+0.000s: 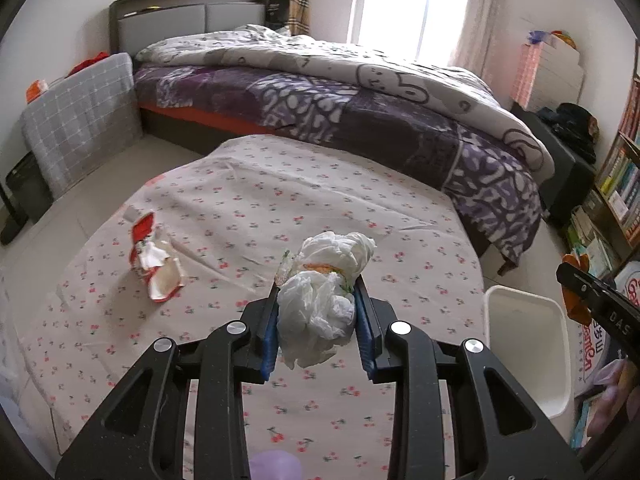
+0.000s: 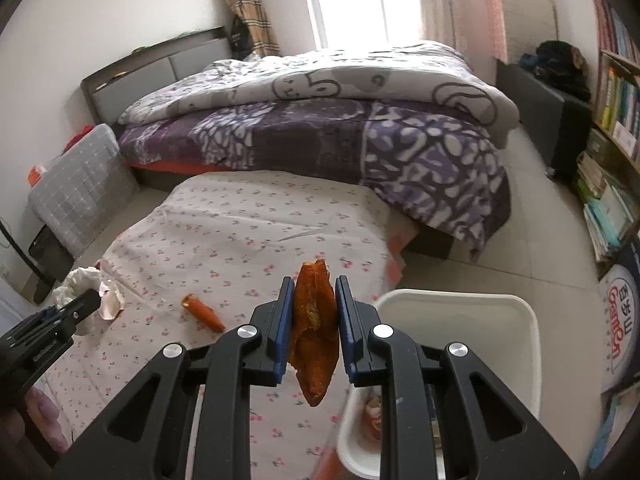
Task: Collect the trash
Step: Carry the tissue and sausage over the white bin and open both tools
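Observation:
My left gripper is shut on a crumpled white tissue wad and holds it above the cherry-print cloth. My right gripper is shut on an orange peel, held up beside the white bin. A torn red-and-white wrapper lies on the cloth at the left. A small carrot piece lies on the cloth. The left gripper with the tissue wad shows at the left edge of the right wrist view. The right gripper shows at the right edge of the left wrist view.
The white bin stands at the cloth's right edge with some scraps inside. A bed with a purple quilt lies behind. A grey checked cushion leans at the left. Bookshelves line the right wall.

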Action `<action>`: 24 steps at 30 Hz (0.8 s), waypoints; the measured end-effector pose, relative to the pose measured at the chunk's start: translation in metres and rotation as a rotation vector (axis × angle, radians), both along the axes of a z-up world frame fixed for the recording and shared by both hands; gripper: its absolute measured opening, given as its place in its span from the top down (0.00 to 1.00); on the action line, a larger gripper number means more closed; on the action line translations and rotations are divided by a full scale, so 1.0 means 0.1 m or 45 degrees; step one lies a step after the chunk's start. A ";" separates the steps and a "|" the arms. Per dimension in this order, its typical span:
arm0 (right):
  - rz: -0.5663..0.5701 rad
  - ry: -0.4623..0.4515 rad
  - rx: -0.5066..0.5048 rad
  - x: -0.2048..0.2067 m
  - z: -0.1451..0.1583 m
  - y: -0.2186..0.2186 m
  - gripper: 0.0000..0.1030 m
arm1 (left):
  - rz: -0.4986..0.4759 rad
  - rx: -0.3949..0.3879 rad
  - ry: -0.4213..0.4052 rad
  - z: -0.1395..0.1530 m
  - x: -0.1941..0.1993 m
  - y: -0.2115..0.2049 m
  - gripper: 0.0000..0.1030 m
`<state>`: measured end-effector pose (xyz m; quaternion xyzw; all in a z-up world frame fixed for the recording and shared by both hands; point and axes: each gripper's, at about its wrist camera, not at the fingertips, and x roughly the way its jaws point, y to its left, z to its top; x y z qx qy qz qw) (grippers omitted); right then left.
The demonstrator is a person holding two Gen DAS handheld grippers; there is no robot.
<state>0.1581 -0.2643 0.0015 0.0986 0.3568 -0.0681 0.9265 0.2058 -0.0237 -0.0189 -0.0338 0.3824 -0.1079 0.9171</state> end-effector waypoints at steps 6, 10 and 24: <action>-0.061 0.001 0.001 -0.12 0.02 -0.25 0.79 | -0.070 0.007 -0.003 0.00 -0.06 -0.29 0.70; -0.106 0.001 0.019 -0.21 0.03 -0.43 0.77 | -0.124 0.017 -0.004 0.00 -0.11 -0.52 0.70; -0.309 -0.045 0.094 -0.56 0.13 -1.01 0.37 | -0.302 0.028 0.020 -0.06 -0.33 -1.25 0.70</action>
